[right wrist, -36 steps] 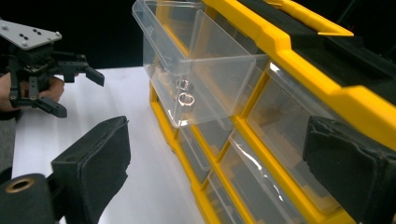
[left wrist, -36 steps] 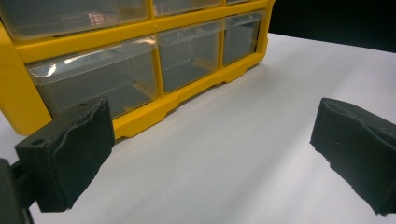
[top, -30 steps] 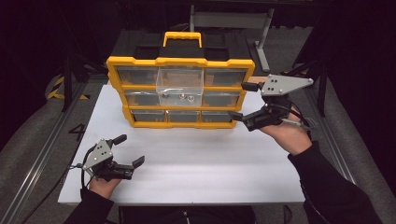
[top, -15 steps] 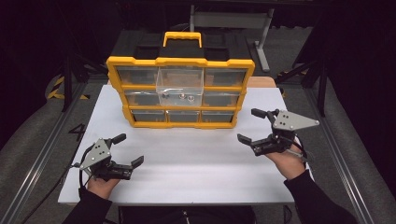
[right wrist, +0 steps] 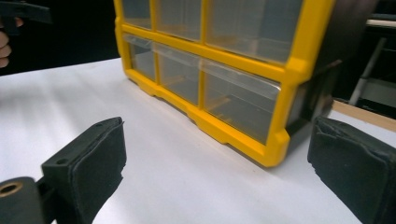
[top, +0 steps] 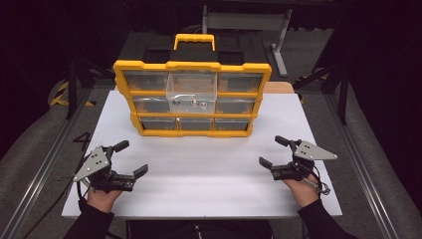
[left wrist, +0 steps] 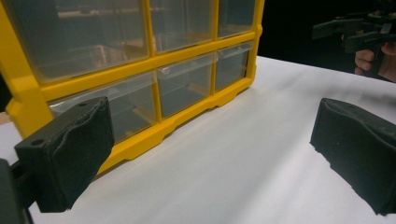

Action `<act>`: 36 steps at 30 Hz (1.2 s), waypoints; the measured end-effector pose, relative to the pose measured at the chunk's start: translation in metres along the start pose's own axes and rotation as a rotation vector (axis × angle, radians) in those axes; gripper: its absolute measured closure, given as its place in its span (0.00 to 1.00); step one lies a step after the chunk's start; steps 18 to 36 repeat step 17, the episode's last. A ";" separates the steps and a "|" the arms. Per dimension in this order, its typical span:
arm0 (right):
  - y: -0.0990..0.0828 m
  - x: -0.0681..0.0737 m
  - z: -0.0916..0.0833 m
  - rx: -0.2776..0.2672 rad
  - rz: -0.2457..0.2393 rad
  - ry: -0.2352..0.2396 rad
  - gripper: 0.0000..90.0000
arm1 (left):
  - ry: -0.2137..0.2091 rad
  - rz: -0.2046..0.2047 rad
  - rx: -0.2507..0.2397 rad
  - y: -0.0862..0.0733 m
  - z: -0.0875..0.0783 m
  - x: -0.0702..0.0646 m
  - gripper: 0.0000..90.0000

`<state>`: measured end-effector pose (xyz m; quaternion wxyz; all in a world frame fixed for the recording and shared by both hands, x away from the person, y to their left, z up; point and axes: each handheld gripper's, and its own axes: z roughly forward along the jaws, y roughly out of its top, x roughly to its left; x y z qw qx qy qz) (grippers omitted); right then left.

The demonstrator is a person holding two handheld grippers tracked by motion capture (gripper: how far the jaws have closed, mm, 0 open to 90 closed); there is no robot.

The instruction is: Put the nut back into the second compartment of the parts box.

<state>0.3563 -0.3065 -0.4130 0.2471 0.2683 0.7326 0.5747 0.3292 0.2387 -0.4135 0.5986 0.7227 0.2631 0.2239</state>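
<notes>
A yellow organizer (top: 193, 97) with clear drawers stands upright at the back middle of the white table (top: 209, 174). Its top middle drawer (top: 191, 92) sticks out and holds a few small metal parts. My left gripper (top: 133, 158) rests near the front left, open, with nothing between its jaws. My right gripper (top: 270, 151) sits near the front right, also open and holding nothing. In the left gripper view the organizer (left wrist: 140, 70) fills the upper left beyond my gripper (left wrist: 215, 158). The right gripper view has the organizer's lower right corner (right wrist: 275, 149) just ahead of my gripper (right wrist: 219, 168).
Bare white tabletop lies between the two grippers and the organizer's front. Dark metal rails (top: 40, 164) run along both sides of the table. A grey metal stand (top: 249, 22) is behind the organizer. The other hand's gripper (left wrist: 355, 32) appears far off in the left gripper view.
My right gripper has drawn back from beside the organizer's right side, down toward the front right of the table. The left gripper has hardly moved.
</notes>
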 end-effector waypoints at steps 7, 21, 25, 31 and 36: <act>-0.009 -0.004 -0.004 -0.033 -0.007 -0.032 0.05 | -0.003 0.004 0.022 -0.003 0.002 -0.001 0.00; -0.013 -0.006 -0.008 -0.046 -0.014 -0.086 0.05 | 0.012 0.005 0.018 -0.006 0.003 -0.002 0.00; -0.013 -0.006 -0.008 -0.046 -0.014 -0.086 0.05 | 0.012 0.005 0.018 -0.006 0.003 -0.002 0.00; -0.013 -0.006 -0.008 -0.046 -0.014 -0.086 0.05 | 0.012 0.005 0.018 -0.006 0.003 -0.002 0.00; -0.013 -0.006 -0.008 -0.046 -0.014 -0.086 0.05 | 0.012 0.005 0.018 -0.006 0.003 -0.002 0.00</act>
